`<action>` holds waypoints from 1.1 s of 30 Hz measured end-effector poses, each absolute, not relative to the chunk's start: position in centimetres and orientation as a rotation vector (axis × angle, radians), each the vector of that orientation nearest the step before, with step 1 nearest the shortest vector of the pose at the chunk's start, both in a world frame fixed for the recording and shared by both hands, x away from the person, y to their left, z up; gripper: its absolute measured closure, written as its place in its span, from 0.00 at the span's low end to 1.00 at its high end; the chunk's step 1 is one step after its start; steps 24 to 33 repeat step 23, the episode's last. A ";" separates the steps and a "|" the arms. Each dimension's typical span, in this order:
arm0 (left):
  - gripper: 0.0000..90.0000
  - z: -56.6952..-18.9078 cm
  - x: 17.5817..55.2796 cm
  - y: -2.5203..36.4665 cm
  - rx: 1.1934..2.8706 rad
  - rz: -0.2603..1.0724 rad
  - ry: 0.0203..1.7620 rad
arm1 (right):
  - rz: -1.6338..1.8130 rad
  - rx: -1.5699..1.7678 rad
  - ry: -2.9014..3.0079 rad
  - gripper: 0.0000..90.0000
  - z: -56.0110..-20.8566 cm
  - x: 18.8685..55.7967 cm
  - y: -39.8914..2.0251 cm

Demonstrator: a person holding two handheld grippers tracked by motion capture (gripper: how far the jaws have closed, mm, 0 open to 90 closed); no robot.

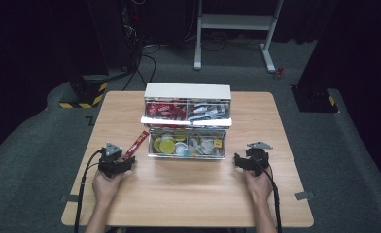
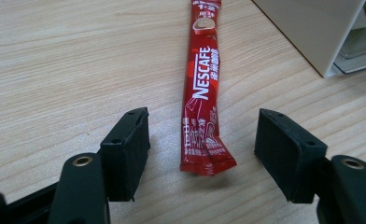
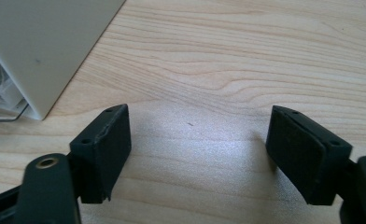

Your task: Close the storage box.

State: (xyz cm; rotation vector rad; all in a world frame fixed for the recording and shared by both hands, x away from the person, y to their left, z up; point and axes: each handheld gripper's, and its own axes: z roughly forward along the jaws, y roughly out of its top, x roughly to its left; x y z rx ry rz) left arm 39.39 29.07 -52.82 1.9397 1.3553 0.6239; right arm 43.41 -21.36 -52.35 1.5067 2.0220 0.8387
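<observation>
At the lower left of the high view the left gripper (image 1: 128, 162) rests on the pale wooden table (image 1: 188, 194) with its 2 black jaws spread wide, and the long red Nescafé coffee stick sachet (image 1: 136, 144) lies just ahead of it, slanting up toward the white 2-tier organiser box with clear drawers (image 1: 187, 120) in the centre of the frame. In the left gripper view the sachet (image 2: 202, 93) runs from the top centre down to the middle, its crimped near end lying flat on the wood between the 2 open pads without touching either. The step in hand looks like picking up this sachet, so I'd say the gripper should ease forward a touch until the pads sit beside the printed body rather than the flimsy crimp, then drop low so the pads nearly brush the table before closing across the narrow width. Closing too high would likely skate over the flat foil. At the lower right of the high view the right gripper (image 1: 238, 161) sits beside the organiser's front corner, its jaws apart with nothing but bare wood between them in the right gripper view (image 3: 197, 154), and it is best kept clear there.
</observation>
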 end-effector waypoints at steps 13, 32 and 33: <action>0.40 -52.8 39.4 29.0 1.937 0.624 1.361 | 0.839 1.512 2.021 0.23 -52.4 43.4 -21.3; 0.50 -52.8 39.3 29.0 1.930 0.633 1.353 | 0.840 1.511 2.025 0.23 -52.3 43.4 -21.4; 0.50 -52.8 39.3 29.0 1.930 0.633 1.353 | 0.840 1.511 2.025 0.23 -52.3 43.4 -21.4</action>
